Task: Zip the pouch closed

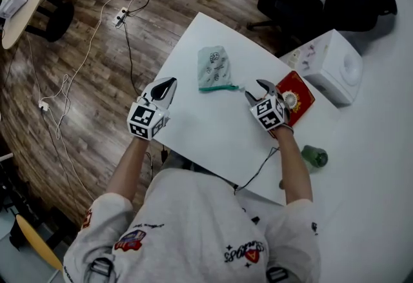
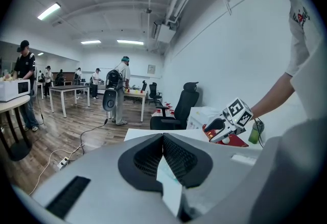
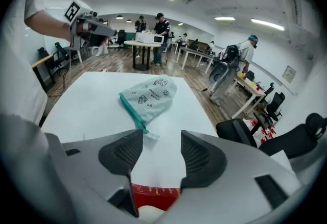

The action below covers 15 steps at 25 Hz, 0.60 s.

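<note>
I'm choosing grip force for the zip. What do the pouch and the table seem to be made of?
Pouch: apparently soft cloth, pale with printed marks, matte; it lies limp and creased.
Its zip edge: teal tape, probably woven.
Table: hard, smooth white top with a faint sheen, maybe laminate; what lies under the surface does not show.

A red box (image 1: 303,96) lies partly hidden behind the right gripper (image 1: 255,91) in the head view, with only a strip of it showing under that gripper's body in the right gripper view. Printed marks on the pouch (image 1: 214,68) are too small to read, and a round table (image 1: 22,4) is cut off at the upper left edge.
</note>
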### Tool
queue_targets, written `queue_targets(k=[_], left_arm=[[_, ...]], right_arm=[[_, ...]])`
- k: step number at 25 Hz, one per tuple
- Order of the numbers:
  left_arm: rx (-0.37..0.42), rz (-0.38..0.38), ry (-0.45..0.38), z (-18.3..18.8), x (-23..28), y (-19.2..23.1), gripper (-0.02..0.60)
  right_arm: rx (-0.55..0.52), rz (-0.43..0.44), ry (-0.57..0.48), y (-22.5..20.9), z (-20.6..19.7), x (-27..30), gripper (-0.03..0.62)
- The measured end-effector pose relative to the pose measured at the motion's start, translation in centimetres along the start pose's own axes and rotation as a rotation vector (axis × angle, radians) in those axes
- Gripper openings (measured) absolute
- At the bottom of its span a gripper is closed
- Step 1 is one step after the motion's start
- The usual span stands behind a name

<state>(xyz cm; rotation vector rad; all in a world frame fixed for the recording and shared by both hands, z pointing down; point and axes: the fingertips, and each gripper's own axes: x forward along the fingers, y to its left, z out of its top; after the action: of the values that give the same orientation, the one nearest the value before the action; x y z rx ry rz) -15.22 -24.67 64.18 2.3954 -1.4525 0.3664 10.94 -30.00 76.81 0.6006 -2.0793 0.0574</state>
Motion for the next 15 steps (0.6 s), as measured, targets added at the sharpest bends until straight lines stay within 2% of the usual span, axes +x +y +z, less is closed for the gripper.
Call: queue_targets(k=[5, 9, 15], left_arm=[[-0.004, 0.018, 0.018, -0.8, 0.1, 0.4, 0.006], [-0.007, 0.036, 0.038, -1.7, 0.2, 1.1, 0.006], [-0.018, 0.06, 0.062, -2.9, 0.1, 2.1, 0.006]], right_arm=[[-0.125, 0.077, 0.101, 0.4, -1.6, 3.0, 0.238], [-0.208, 0.115, 0.157, 0.3, -2.9, 5.0, 0.21], [-0.305, 0.151, 0.182, 0.6, -3.5, 7.1, 0.188]])
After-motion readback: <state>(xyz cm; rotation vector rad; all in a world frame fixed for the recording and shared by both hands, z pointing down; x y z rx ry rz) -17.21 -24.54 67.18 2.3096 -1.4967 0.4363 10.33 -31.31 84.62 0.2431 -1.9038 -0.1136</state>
